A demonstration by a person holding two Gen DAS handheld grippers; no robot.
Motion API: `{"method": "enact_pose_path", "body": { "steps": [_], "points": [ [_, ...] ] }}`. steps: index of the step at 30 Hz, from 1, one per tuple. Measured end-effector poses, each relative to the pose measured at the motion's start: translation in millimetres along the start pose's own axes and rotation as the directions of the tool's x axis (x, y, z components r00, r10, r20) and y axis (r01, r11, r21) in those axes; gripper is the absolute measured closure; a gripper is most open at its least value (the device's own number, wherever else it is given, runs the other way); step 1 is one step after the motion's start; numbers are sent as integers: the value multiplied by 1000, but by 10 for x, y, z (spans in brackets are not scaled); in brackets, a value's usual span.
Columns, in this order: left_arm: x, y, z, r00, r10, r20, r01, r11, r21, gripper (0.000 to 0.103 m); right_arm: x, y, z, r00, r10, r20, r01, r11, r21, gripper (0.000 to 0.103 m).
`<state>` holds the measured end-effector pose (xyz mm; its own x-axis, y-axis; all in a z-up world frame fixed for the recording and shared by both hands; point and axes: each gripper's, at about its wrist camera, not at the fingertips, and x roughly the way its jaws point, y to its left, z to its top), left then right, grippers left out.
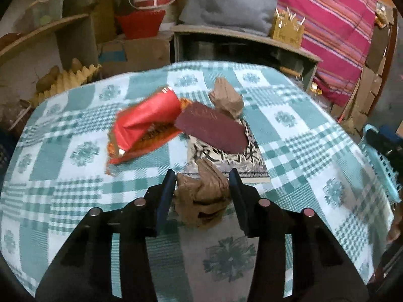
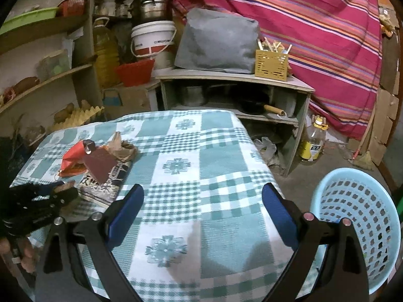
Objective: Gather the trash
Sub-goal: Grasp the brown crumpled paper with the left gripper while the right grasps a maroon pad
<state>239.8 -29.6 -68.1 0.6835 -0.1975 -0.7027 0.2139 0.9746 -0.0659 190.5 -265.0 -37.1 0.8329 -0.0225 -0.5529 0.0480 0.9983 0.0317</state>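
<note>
Left gripper (image 1: 201,188) clamped on brown paper wad (image 1: 201,198); right gripper (image 2: 202,201) apart, empty; basket (image 2: 357,226) at its 3 o'clock.

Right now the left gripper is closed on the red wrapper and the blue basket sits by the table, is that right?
Not the red wrapper. The left gripper is closed on a crumpled brown paper ball, as the left wrist view shows. The blue basket does sit by the table.
</note>
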Motion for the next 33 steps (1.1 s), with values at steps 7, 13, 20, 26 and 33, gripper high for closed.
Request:
{"method": "enact_pose_path", "body": {
  "steps": [7,13,20,26,33],
  "points": [
    [-314,334,120,991,86,101,-87,996,2,60,161,369,4,998,47,-40,-48,998,-41,10],
    [-421,723,207,979,150,141,-147,989,-32,60,361,836,50,989,119,-83,-126,988,-87,10],
    [-404,1173,285,975,162,151,-149,984,-97,60,679,1326,88,980,128,-149,-160,962,-224,10],
    [-262,1414,332,974,188,127,-168,974,-151,60,1019,1551,242,966,151,-212,-204,944,-259,10],
    [-182,1550,390,976,182,121,-156,968,-196,60,1317,1697,259,946,164,-281,-246,925,-291,12]
  ]
}}
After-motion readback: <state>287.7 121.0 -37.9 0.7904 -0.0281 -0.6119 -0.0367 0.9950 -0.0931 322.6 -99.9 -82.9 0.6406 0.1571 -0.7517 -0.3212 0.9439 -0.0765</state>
